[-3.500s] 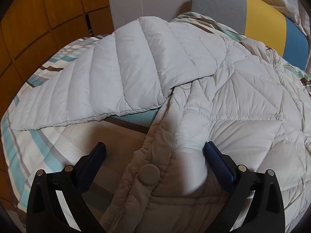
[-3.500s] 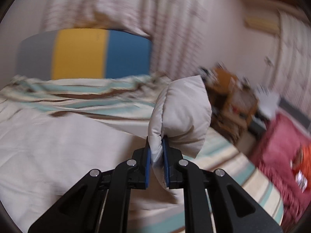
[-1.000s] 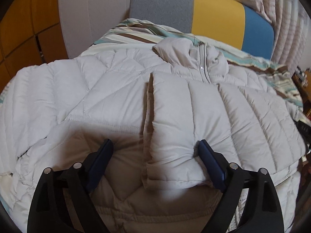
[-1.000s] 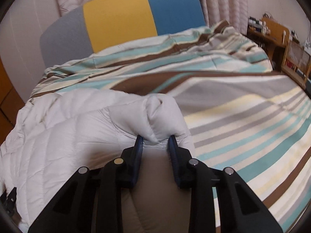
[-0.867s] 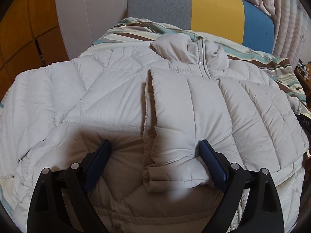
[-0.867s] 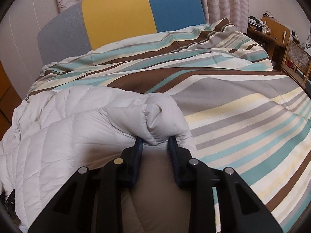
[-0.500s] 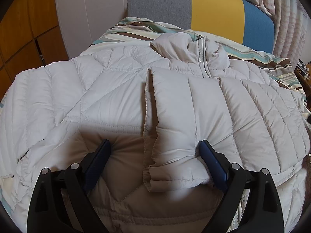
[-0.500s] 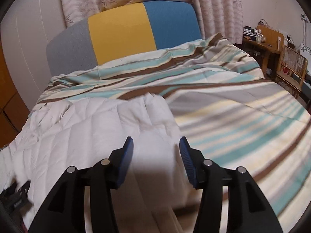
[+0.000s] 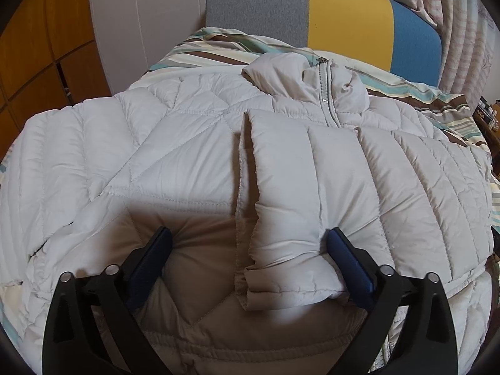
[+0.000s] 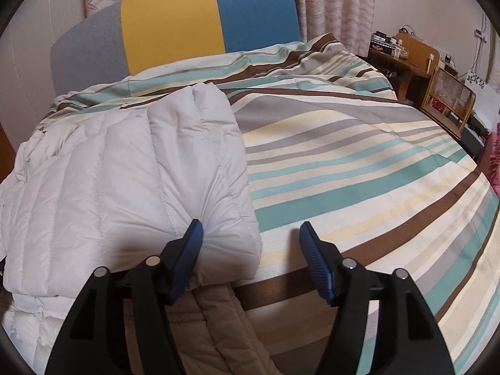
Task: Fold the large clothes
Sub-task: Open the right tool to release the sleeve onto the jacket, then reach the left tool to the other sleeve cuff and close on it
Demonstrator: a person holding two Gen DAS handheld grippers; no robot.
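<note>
I see the pale quilted down jacket (image 9: pixel 187 156) lying face up on the striped bedspread (image 10: pixel 359 172), and I judge the fold about half done. Both sleeves are already brought in across the chest: the folded sleeve (image 9: pixel 287 206) on my right side lies along the front with its cuff toward me, beside the zip line. What I think is left is turning the hem up toward the collar and squaring the bundle.

The jacket's long axis runs away from me, collar (image 9: pixel 300 75) toward the grey, yellow and blue headboard (image 10: pixel 175 22), hem nearest my grippers.

My left gripper (image 9: pixel 250 250) is spread wide, its blue pads straddling the sleeve cuff and pressing lightly into the padding, gripping nothing. My right gripper (image 10: pixel 250 243) is also wide open and empty; one pad touches the outer edge of the folded sleeve, the other hangs over bare bedspread. A wooden desk (image 10: pixel 403 59) stands beyond the bed.
</note>
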